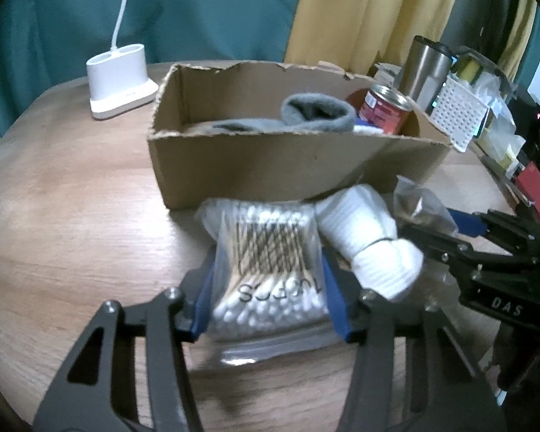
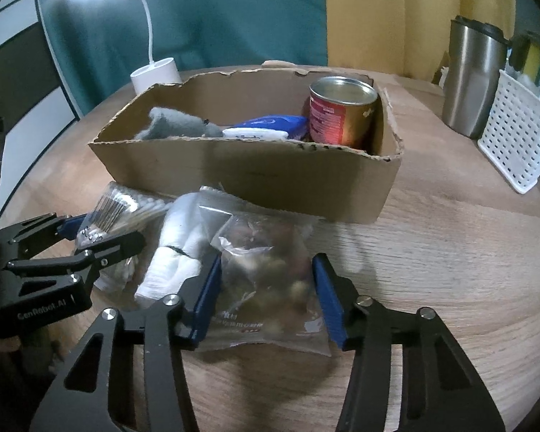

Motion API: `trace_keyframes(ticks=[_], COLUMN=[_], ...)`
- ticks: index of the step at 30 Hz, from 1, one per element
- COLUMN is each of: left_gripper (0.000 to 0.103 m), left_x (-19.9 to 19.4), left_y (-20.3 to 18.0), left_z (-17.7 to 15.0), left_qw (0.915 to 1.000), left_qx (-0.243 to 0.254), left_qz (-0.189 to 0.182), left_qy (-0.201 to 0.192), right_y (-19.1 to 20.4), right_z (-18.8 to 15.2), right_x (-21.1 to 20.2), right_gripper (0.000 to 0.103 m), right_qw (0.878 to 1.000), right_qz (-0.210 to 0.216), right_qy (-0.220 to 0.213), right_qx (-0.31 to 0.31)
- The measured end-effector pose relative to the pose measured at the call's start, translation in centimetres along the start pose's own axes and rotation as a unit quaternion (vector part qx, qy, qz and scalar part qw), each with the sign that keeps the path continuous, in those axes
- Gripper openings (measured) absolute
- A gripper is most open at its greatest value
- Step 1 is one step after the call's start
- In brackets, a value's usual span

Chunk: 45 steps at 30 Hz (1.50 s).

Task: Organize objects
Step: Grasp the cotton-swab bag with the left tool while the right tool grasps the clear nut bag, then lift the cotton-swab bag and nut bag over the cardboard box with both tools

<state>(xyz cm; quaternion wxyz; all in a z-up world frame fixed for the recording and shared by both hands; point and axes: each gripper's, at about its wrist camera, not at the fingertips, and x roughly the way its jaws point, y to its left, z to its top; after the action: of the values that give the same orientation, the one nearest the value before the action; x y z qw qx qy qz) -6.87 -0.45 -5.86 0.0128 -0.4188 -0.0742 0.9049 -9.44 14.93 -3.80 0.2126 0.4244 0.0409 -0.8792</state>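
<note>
A clear bag of cotton swabs (image 1: pixel 266 270) lies on the wooden table in front of a torn cardboard box (image 1: pixel 270 165). My left gripper (image 1: pixel 268 280) is shut on it, blue pads pressed against both sides. Beside it lies a rolled white sock (image 1: pixel 370 237). In the right wrist view my right gripper (image 2: pixel 266 277) is shut on a clear bag of snacks (image 2: pixel 266 270), which rests on the table before the box (image 2: pixel 252 172). The box holds a grey sock (image 2: pixel 176 122), a blue and white pack (image 2: pixel 266 126) and a red can (image 2: pixel 342 115).
A white lamp base (image 1: pixel 120 79) stands behind the box on the left. To the right stand a steel tumbler (image 2: pixel 473 79) and a white perforated basket (image 2: pixel 514 140). Bare wood table (image 2: pixel 450 252) stretches to the right of the snack bag.
</note>
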Motion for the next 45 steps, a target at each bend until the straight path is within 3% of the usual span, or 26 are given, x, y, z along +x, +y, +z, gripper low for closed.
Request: trace_keyframes(ticks=[45], left_gripper=[0.053], left_x=[-6.9], left_y=[0.6], left_z=[3.7], left_qw=[0.9967], left_qx=[0.003], left_qz=[0.003], left_qy=[-0.081], right_y=[0.4], right_z=[3.4], right_x=[-5.8], right_gripper=[0.049], right_qw=[0.997], right_qz=[-0.028], right_qy=[-0.07], right_qx=[-0.017])
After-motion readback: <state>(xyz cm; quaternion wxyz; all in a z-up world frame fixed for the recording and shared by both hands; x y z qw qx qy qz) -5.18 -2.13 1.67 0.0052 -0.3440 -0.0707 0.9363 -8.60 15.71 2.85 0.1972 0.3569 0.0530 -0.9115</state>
